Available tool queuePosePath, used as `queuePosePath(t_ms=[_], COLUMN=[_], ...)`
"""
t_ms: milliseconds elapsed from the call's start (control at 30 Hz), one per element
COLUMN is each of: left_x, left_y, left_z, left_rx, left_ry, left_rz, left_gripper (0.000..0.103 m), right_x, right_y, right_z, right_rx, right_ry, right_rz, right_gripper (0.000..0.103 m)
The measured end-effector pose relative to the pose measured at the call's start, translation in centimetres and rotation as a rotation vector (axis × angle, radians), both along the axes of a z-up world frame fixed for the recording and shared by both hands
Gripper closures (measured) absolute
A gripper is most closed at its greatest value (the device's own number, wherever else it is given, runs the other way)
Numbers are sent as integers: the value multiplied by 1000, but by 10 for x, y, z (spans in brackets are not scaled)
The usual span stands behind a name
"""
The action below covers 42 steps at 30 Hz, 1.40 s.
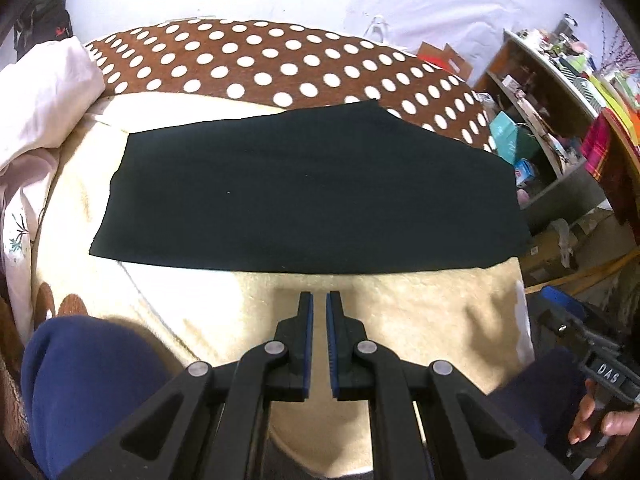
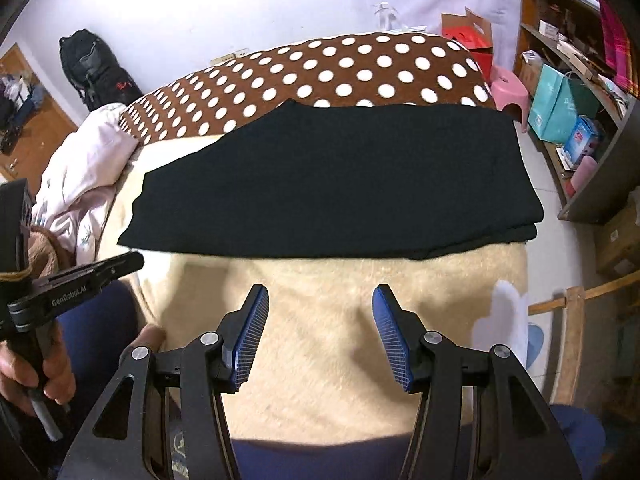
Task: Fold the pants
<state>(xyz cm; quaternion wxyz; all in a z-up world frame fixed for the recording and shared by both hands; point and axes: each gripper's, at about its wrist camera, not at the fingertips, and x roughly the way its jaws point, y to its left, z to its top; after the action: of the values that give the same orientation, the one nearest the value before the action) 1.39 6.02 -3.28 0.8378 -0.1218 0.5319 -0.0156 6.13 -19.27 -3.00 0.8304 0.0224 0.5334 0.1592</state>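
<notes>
Black pants [image 1: 312, 196] lie flat on a cream fleece blanket [image 1: 400, 320], folded lengthwise into a long strip running left to right. In the right wrist view the pants [image 2: 340, 184] show doubled layers at their right end. My left gripper [image 1: 319, 300] is shut and empty, just short of the pants' near edge at its middle. My right gripper [image 2: 320, 294] is open and empty, hovering over the blanket [image 2: 320, 360] short of the near edge.
A brown polka-dot cover [image 1: 260, 64] lies behind the pants. A pink quilt [image 1: 40, 100] is bunched at the left. Cluttered shelves [image 2: 580, 60], a pink stool [image 2: 510, 92] and a teal bag [image 2: 552, 104] stand to the right. My blue-trousered knees [image 1: 92, 380] are at the near edge.
</notes>
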Motion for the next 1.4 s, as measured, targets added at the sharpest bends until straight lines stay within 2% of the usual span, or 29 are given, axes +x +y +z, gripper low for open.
queuePosePath(t_ms=[533, 1100, 1400], left_x=[-7, 2, 9], left_y=[4, 45, 76], left_z=[24, 25, 12], left_rx=[13, 40, 34], left_ry=[-72, -102, -79], left_rz=[19, 104, 163], left_gripper=[93, 93, 93], right_x=[0, 19, 31], right_y=[2, 29, 49], right_z=[25, 15, 5], right_rx=[20, -7, -36], right_ry=[-72, -37, -10], right_rz=[-7, 49, 87], right_gripper=[48, 48, 48])
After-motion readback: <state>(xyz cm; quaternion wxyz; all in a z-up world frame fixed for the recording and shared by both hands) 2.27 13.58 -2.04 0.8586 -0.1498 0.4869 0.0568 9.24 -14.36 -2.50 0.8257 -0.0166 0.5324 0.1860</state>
